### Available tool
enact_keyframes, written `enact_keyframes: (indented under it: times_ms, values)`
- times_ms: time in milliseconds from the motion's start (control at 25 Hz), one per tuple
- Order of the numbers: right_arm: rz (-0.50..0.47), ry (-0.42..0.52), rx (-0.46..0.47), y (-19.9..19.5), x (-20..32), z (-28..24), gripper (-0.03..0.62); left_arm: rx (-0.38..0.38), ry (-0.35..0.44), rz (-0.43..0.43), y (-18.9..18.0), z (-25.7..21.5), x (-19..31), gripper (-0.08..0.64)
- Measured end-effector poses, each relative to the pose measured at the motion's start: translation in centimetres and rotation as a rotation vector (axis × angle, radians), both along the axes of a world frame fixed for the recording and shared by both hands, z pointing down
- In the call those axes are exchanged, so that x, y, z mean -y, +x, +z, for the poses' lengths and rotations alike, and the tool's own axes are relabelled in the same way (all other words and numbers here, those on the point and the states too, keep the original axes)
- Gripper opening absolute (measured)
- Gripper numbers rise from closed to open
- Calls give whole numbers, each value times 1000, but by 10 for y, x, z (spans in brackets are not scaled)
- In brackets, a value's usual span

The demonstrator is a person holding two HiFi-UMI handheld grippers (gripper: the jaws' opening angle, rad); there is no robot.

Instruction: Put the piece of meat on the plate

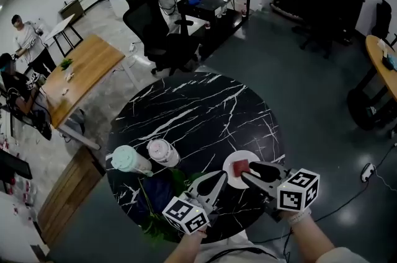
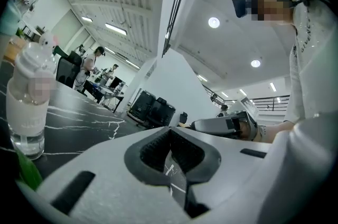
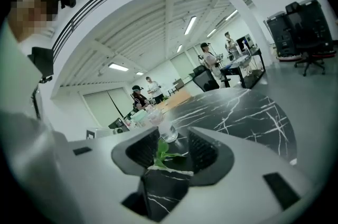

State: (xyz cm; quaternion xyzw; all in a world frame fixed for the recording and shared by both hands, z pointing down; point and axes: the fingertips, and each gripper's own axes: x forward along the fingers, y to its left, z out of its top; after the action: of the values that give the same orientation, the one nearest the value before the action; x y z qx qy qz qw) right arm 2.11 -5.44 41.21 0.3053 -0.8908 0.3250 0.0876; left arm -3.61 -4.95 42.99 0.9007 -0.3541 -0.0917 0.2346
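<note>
The red piece of meat (image 1: pixel 240 167) lies on a small white plate (image 1: pixel 232 159) near the front of the round black marble table (image 1: pixel 198 113). My right gripper (image 1: pixel 247 171) hovers over the plate's near right rim, open, with nothing between its jaws; in the right gripper view (image 3: pixel 173 136) only table and green leaves show through the gap. My left gripper (image 1: pixel 222 176) is just left of the plate, shut and empty; in the left gripper view (image 2: pixel 169 136) its tips meet. Neither gripper view shows the plate or the meat.
A mint-lidded cup (image 1: pixel 127 160) and a pink-capped clear bottle (image 1: pixel 162 152) stand at the table's front left, with green leaves (image 1: pixel 162 196) beside them. The bottle (image 2: pixel 26 106) is close on the left gripper's left. A wooden desk (image 1: pixel 84 69), an office chair (image 1: pixel 149 26) and people are beyond.
</note>
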Motion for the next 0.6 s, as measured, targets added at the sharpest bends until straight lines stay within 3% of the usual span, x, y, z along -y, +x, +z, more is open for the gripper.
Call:
enact_keyframes:
  times_ms: [200,600]
  values:
    - [14,116,-2,-1,-15,-27,32,9,47,8,-2,-30,-7,9]
    - [22,239,-9,-8,-48,-44,11,32,88,6,-1,-50,-28,9]
